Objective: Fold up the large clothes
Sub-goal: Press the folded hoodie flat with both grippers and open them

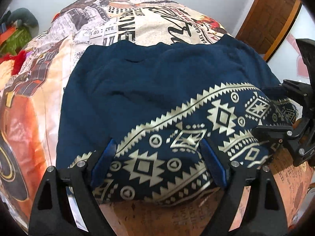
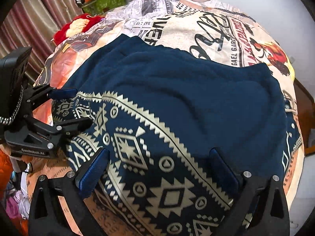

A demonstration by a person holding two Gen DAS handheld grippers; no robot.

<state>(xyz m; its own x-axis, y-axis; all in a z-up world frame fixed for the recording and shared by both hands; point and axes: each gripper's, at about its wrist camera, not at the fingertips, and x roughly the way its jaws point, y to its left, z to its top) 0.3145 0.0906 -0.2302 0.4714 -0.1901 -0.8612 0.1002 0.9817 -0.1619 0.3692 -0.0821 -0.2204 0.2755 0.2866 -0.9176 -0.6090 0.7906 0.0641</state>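
On the black frame of my left claw I read "GenRobot.AI"; the newspaper-print bed cover shows "GAEL GARC". The folded navy garment with cream geometric border lies on this bed. Both claws point steeply down, left and right claw wide open, pads over the border, gripping nothing.

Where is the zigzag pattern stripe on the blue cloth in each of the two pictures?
Left wrist view: the patterned band runs across the lower middle, climbing to the right, between the open left gripper.
Right wrist view: the patterned band runs from middle left down to bottom right, under the open right gripper.
Shared landmark: the printed bedcover behind the blue garment.
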